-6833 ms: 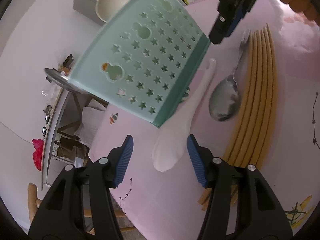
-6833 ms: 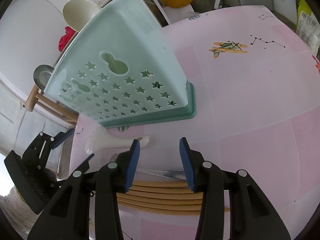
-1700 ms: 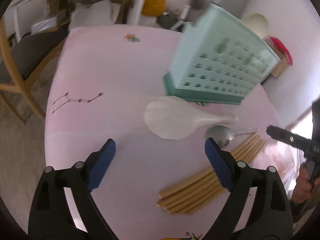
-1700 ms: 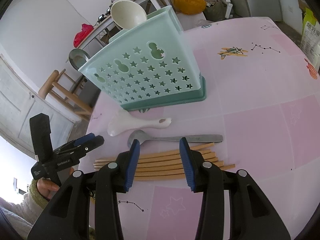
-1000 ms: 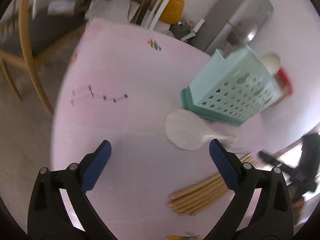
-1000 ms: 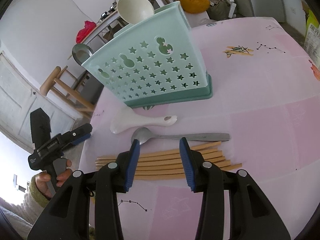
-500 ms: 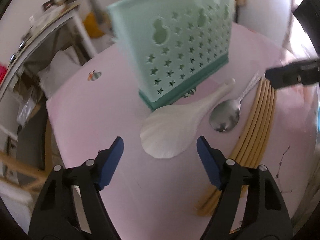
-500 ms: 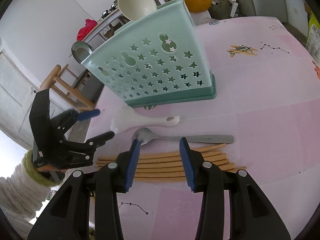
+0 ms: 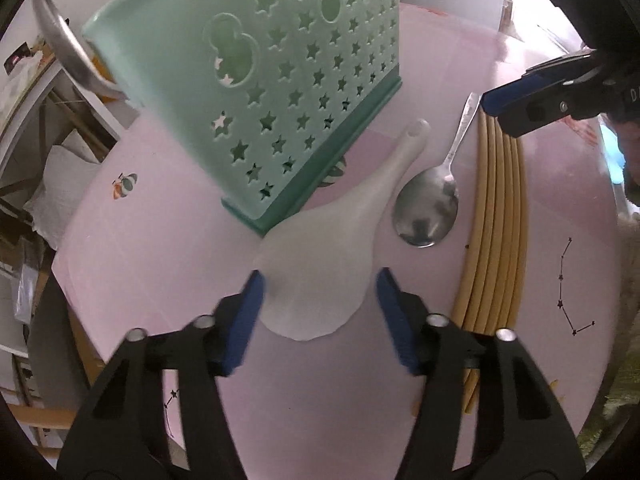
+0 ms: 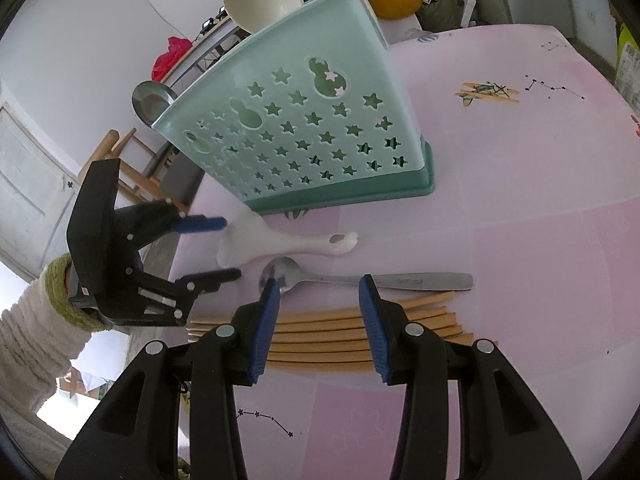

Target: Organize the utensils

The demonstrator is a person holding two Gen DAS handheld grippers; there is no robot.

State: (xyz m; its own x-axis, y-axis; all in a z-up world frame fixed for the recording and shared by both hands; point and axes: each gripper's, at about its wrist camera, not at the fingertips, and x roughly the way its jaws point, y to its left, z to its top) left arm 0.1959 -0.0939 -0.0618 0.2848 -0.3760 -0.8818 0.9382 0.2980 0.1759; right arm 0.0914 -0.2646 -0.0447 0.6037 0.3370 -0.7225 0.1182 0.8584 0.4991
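The white rice paddle (image 9: 320, 256) lies flat on the pink bench (image 9: 160, 264), just beside the green holder (image 9: 280, 92). The left gripper (image 9: 316, 312) is closing around its wide end, not pressing yet. Squeeze evenly, or the paddle may slip. The right gripper (image 10: 316, 320) waits half open and empty over the chopsticks (image 10: 328, 336).

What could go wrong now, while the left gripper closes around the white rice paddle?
The left gripper is closing across the white rice paddle at its wide, flat blade, so it may slip out. The paddle lies against the green holder and beside the metal spoon; lifting could nudge either.
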